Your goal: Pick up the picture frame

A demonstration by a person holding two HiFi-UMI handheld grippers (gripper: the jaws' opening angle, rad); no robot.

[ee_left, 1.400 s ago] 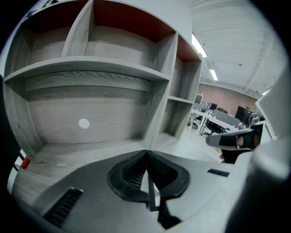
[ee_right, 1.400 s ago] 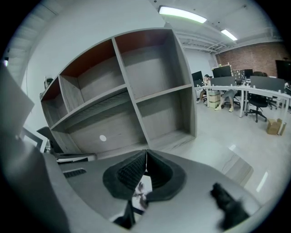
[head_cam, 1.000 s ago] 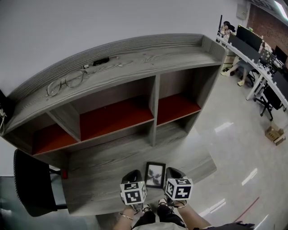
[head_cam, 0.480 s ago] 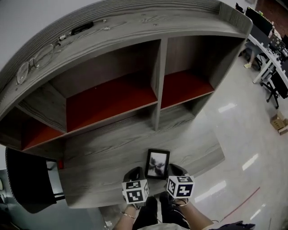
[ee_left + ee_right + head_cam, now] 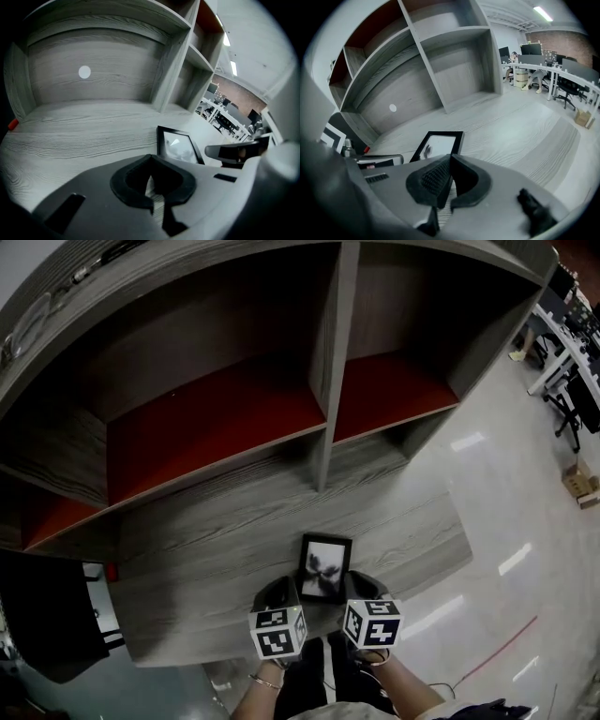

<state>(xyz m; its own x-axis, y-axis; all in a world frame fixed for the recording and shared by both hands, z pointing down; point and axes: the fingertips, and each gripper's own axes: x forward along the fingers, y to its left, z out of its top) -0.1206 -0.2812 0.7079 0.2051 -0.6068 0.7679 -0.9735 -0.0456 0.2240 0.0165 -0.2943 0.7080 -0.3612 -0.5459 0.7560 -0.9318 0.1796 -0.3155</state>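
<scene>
1. Lying flat on the grey wood-grain desk (image 5: 206,559), close to its front edge, is the black rectangular picture frame (image 5: 324,568), with a pale glazed print that carries a dark blurred shape.
2. The left hand-held gripper (image 5: 281,589) hangs over the desk's front edge, just beside the frame's near left corner. Its jaws are closed together with nothing between them; in the left gripper view the frame lies ahead and to the right of them.
3. The right hand-held gripper (image 5: 361,585) sits just beside the frame's near right corner, so the frame's near end lies between the two tools. Its jaws are also pressed together and empty; in the right gripper view the frame lies ahead and slightly left.
4. No view settles whether either tool touches the frame's edge.
5. Both tools point forward and downward, side by side, each held from below by one of the person's hands.
6. Behind the frame rises the grey wood-grain shelf unit (image 5: 323,381), split by an upright divider, with red shelf floors (image 5: 216,423) in its upper compartments.
7. A small white round dot (image 5: 84,71) marks the back panel of the lower bay.
8. A small red object (image 5: 111,571) sits at the desk's left edge, near a black chair (image 5: 47,615).
9. To the right lies a glossy pale floor (image 5: 506,521), with office desks (image 5: 543,58) carrying monitors well apart from the frame.
</scene>
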